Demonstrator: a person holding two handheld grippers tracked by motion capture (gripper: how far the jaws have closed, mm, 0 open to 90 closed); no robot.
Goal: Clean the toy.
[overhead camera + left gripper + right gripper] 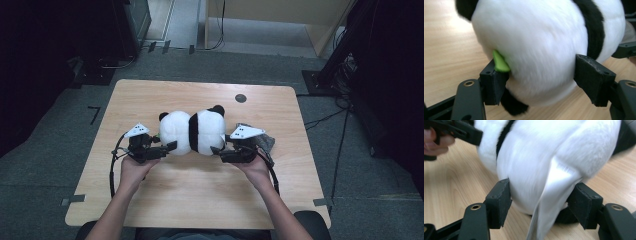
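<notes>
1. Your plush panda (pixel 192 131) lies on its side near the middle of the wooden table (pixel 200 200), between your two hands.
2. Your left gripper (pixel 539 72) sits at the panda's rounded white end; its jaws stand apart around the fur, one pad by a small green tag (pixel 499 62), the other beside the black band. They look to be barely touching, not squeezing, so treat that side as released.
3. Your right gripper (pixel 544 195) has its jaws around the other white end, with a white satin label (pixel 549 202) hanging between them; the pads touch the fur on both sides, so it looks like a light hold.
4. A grey cloth (pixel 260 140) lies behind your right hand.
5. Judging from this, the toy is bracketed but not lifted; a firm two-sided grasp and any move remain.
</notes>
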